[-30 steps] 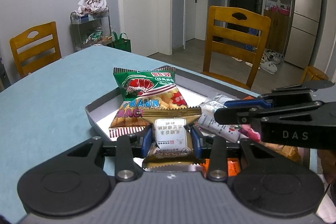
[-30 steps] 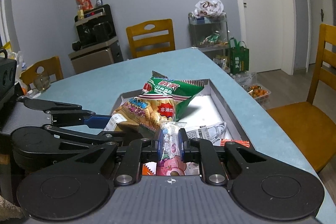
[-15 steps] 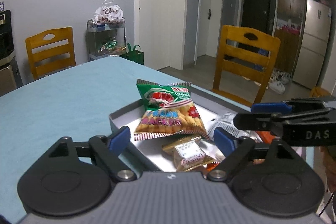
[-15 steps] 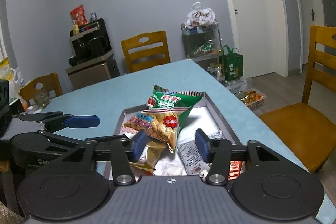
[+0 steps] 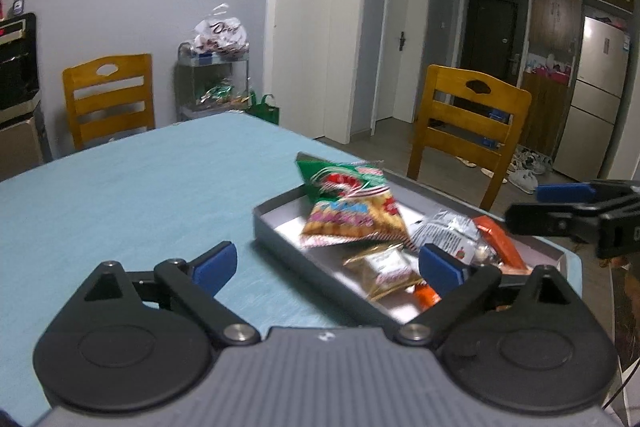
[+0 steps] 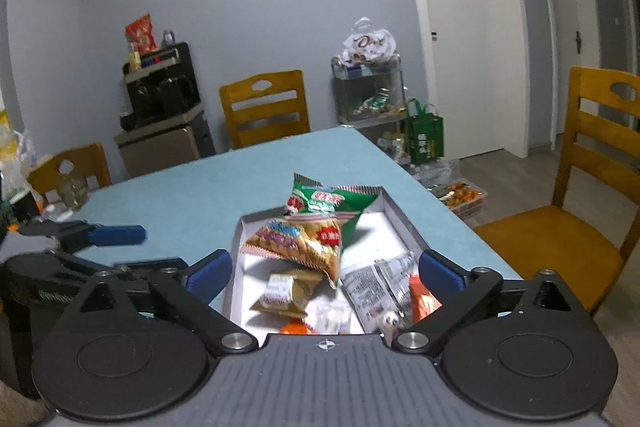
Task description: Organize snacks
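Both pairs of tongs hang above the near end of the grey tray (image 6: 400, 223), and both are spread wide with nothing pinched between their blue pads. The left tongs (image 5: 326, 267) have just been opening, and the gold wrapped snack (image 5: 386, 269) lies loose in the tray below them, not touched by either pad. The right tongs (image 6: 325, 271) have just been opening too; their pads stand out past the tray's two long sides, with only air between them.

The tray sits on the blue desk (image 6: 192, 203), close to its right edge. At the far end a green snack bag (image 6: 324, 203) leans up against the end wall. A yellow cracker bag (image 6: 300, 243) with a pink and blue label lies partly over it, toward the middle. Nearer in lie the gold wrapped snack (image 6: 282, 293), a silver packet (image 6: 376, 287) with black print, an orange packet (image 6: 422, 301) along the right wall, and a small clear-wrapped sweet (image 6: 332, 315) that is too blurred to make out properly.

From the right tongs' camera the left tongs (image 6: 116, 235) show at the left, over the bare desk beside the tray. From the left camera the right tongs (image 5: 564, 191) reach in from the right, above the tray's far corner.

A wooden chair (image 5: 468, 131) stands at the desk's right side.
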A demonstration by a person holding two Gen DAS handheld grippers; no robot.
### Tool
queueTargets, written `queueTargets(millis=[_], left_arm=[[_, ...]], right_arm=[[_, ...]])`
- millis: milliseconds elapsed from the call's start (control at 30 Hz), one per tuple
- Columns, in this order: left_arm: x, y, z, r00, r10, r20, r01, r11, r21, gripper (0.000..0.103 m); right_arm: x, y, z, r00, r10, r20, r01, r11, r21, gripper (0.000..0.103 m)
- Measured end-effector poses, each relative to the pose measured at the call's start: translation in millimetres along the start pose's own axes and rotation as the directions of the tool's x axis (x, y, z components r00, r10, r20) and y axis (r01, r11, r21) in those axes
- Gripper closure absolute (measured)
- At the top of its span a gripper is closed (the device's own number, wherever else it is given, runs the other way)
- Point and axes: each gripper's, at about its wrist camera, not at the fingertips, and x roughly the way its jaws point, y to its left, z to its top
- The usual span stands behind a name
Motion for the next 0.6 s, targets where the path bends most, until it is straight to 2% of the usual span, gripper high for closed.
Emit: queueTargets(millis=[200, 367, 500, 600], left_arm=[[-22, 21, -12, 1.0, -0.003, -0.011, 0.003, 0.999, -0.033, 0.005], [-31, 30, -26, 0.999, 0.011, -0.038, -0.012, 0.999, -0.031, 0.003], [-37, 30, -38, 0.998, 0.007, -0.058, -0.007, 1.0, 0.006, 0.002], [-39, 24, -47, 0.998, 0.015, -0.056, -0.012, 0.999, 0.048, 0.002]], right_arm=[[-15, 21, -14, 0.999, -0.051, -0.02, 0.05, 0.999, -0.021, 0.0], [-28, 34, -32, 0.996, -0.089, -0.008, 0.089, 0.996, 0.026, 0.0], [-40, 47, -50, 0.992, -0.127, 0.024, 0.126, 0.991, 0.042, 0.0], [-42, 55, -63, 0.984, -0.176, -0.002, 0.176, 0.983, 0.043, 0.0]])
